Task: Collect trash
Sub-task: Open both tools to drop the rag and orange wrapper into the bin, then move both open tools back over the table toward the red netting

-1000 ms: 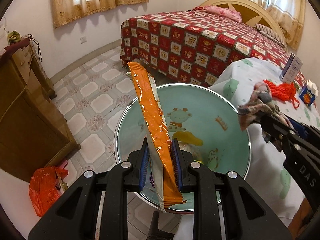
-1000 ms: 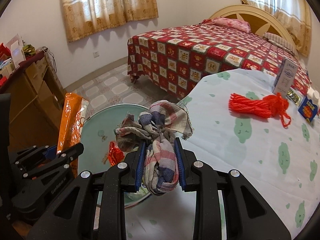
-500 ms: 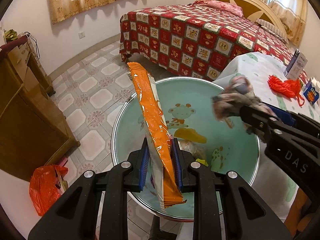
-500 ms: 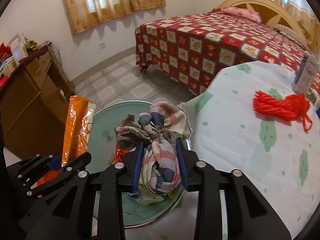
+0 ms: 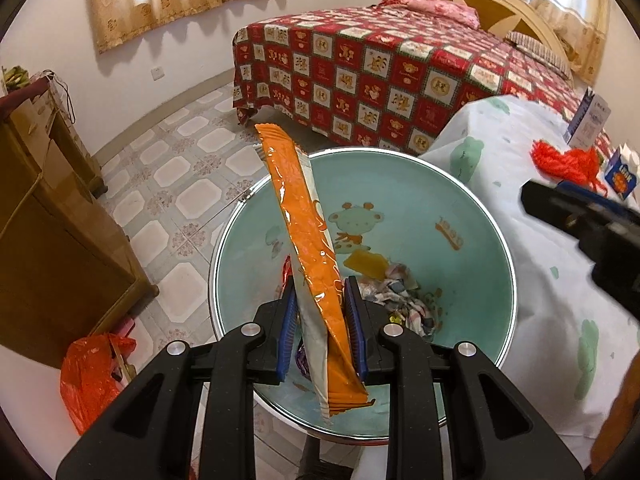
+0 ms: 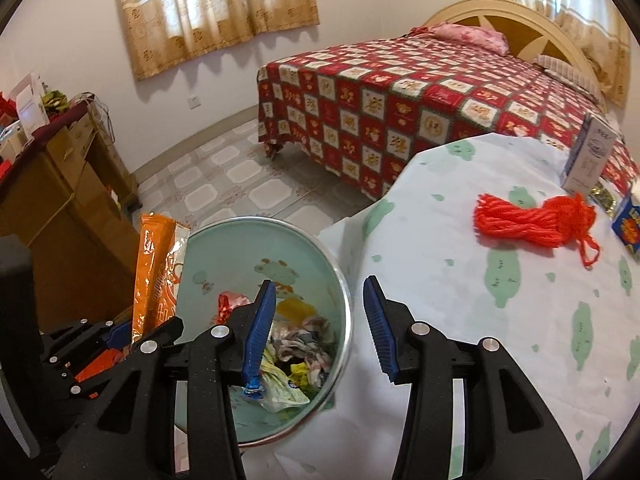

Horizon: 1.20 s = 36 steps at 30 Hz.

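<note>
A pale green basin (image 5: 472, 240) (image 6: 224, 248) with cartoon prints stands below the table's edge and holds trash. My left gripper (image 5: 320, 292) is shut on a long orange snack wrapper (image 5: 308, 232) (image 6: 154, 268), held upright over the basin. A checked cloth rag (image 5: 404, 300) (image 6: 304, 338) lies in the basin's bottom among other scraps. My right gripper (image 6: 320, 292) hangs over the basin's right rim, its jaws opening with nothing between them. Its black body (image 5: 592, 232) shows at the right of the left wrist view.
A red yarn bundle (image 6: 532, 220), a white carton (image 6: 588, 160) and a small blue box (image 6: 628, 228) sit on the table's patterned cloth (image 6: 480, 300). A wooden cabinet (image 5: 52, 232) and an orange plastic bag (image 5: 88, 376) stand left on the tiled floor. A bed (image 5: 400, 72) lies beyond.
My right gripper has opened and let go of the checked rag, which has dropped into the basin. The left gripper holds the orange wrapper as before.
</note>
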Available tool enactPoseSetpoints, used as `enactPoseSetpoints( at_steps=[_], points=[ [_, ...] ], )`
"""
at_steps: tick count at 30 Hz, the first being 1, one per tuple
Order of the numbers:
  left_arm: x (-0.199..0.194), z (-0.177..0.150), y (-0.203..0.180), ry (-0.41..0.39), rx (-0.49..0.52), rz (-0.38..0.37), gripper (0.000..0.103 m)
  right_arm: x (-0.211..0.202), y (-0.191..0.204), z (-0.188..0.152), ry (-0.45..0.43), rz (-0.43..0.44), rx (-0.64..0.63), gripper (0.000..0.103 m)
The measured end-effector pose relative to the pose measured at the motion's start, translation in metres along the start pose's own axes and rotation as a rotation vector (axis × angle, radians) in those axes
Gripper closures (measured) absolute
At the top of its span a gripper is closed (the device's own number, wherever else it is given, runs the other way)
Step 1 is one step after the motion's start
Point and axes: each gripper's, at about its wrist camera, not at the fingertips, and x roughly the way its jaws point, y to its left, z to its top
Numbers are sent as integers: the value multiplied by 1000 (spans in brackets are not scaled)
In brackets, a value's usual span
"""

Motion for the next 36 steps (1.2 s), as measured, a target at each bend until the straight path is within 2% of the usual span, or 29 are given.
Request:
enactPoseSetpoints(
  at_steps=[1,4,8,13,17,20,24,30,36],
  points=[
    [1,-1,0,7,0,0,78,-1,-1,1,0,-3,1,57],
    [-1,-2,0,-4,-2,16,59,-7,-5,1,-4,-17,10,57],
    [-7,-2,-1,-29,1,34,44,-17,-8,0,-21,-36,16,57],
    [-13,-3,1,-53,-18,43,36,-26,-13,1,-37,-51,30,56],
    [-19,-2,1,-79,-23,54,24,-34,-18,0,-53,-67,38,52],
    [-21,-2,-2,-88,-13,60,22,-40,-24,-2,-62,-89,44,42],
    [-27,-2,-11,-112,12,71,17,-47,-35,-6,-71,-108,53,41],
    [-36,-4,-28,-135,34,48,13,-58,-64,-16,-88,-154,101,38],
    [-42,-6,-47,-135,48,34,12,-69,-96,-32,-111,-246,143,36]
  ],
)
